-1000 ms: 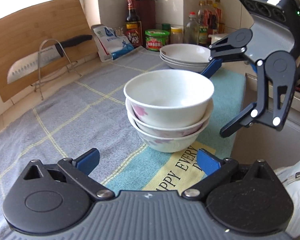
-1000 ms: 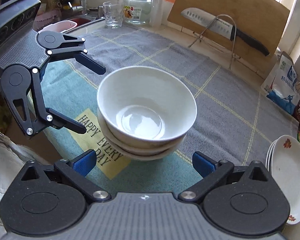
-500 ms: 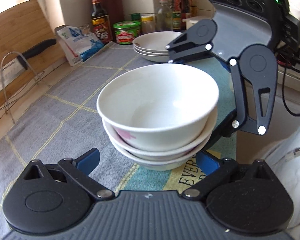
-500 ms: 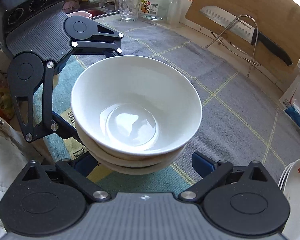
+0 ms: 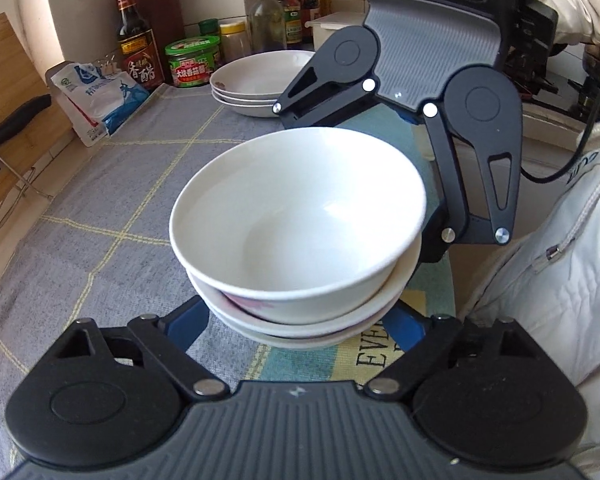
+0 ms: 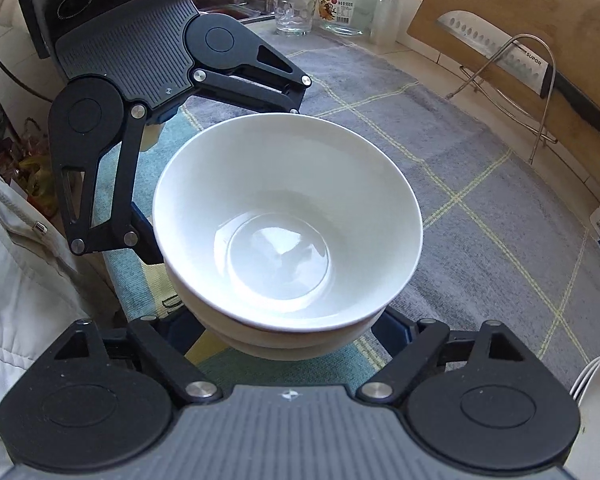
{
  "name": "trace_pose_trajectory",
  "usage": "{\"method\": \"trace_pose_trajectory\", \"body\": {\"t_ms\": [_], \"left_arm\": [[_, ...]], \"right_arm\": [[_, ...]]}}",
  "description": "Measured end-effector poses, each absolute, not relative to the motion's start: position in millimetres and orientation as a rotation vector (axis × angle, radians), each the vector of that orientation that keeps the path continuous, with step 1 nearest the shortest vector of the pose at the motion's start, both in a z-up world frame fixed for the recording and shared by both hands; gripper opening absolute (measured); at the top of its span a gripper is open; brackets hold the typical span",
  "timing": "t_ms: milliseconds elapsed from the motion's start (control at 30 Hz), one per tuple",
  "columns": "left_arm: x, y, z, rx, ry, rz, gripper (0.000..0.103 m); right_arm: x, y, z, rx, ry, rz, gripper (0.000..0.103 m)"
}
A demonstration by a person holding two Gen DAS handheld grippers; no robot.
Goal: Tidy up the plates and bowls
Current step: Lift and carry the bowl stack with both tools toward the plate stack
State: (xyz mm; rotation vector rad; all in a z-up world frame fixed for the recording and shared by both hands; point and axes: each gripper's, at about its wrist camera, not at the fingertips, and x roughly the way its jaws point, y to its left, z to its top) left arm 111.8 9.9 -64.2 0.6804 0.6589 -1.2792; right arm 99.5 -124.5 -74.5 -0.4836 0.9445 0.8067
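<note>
Evidently the stack of three white bowls (image 5: 300, 240) sits on the grey checked mat (image 5: 100, 208), at the edge of its printed blue-and-yellow patch, with the left gripper (image 5: 296, 320) and right gripper (image 6: 288, 328) flanking it from opposite sides. Both sets of jaws have just been closing around the lowest bowl; whether the pads press yet is hidden beneath the rims. Glazed ceramic looks heavy, slick and chip-prone, so a low hold under the bottom bowl's flare seems safest. Nested plates (image 5: 256, 80) wait near the bottles.

Left hand-held gripper (image 5: 300, 330) and right hand-held gripper (image 6: 288, 330) face-to-face, jaws just closing
</note>
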Motion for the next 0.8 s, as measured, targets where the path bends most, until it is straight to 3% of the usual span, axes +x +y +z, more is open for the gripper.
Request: {"method": "trace_pose_trajectory", "body": {"t_ms": [800], "left_arm": [[121.0, 0.8, -61.2, 0.718, 0.675, -1.363, 0.091]], "right_arm": [[105.9, -124.0, -73.0, -0.455, 0.986, 0.836, 0.088]]}}
